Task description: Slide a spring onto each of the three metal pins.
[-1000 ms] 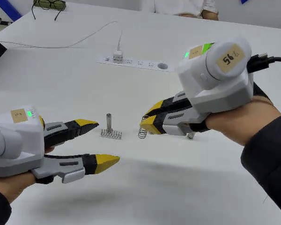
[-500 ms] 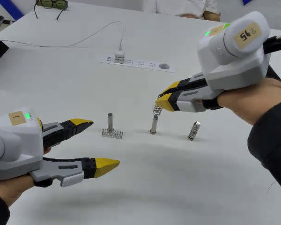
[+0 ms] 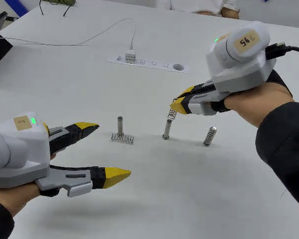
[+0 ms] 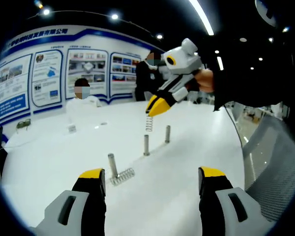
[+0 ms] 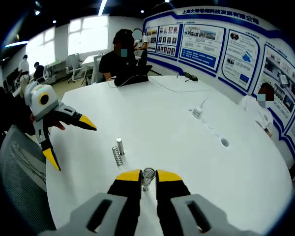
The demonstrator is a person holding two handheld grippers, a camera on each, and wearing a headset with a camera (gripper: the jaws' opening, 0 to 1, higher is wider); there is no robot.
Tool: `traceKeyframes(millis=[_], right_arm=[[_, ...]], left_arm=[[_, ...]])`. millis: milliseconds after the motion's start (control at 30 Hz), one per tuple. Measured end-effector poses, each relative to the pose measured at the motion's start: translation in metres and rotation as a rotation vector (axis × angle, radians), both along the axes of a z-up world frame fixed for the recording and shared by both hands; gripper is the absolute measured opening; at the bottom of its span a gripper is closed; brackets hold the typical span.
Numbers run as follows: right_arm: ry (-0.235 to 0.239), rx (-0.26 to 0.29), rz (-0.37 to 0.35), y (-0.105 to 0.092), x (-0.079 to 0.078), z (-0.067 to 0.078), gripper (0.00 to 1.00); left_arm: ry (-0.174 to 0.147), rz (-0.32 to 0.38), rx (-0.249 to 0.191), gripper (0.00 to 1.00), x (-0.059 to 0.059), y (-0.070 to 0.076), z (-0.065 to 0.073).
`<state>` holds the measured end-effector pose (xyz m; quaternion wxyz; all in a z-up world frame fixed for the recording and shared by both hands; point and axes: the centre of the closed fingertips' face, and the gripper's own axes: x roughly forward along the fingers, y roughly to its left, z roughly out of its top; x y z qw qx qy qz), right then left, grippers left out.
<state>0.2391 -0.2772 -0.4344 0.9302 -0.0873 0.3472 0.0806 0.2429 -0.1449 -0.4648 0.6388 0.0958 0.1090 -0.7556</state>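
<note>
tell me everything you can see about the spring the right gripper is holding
The spring is a small silvery coil of thin wire, metal by its look. The right gripper pinches its upper end between its yellow tips. It hangs roughly upright, slightly tilted, over the middle pin, which stands on the white table. In the left gripper view its lower end looks just clear of the pin's top, so it seems not yet slid on.
</note>
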Motion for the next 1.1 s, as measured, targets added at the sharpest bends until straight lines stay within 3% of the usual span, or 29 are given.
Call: traceKeyframes(millis=[633,1100], right_arm=[[0.03,0.01,-0.008,-0.003,0.004,-0.021,0.12],[0.058,0.002,-0.022,-0.001,0.004,-0.046,0.12]], left_arm=[[0.003,0.003,0.007,0.78,0.001,0.001,-0.003],[0.008,-0.002,0.011,0.77,0.001,0.001,-0.006]])
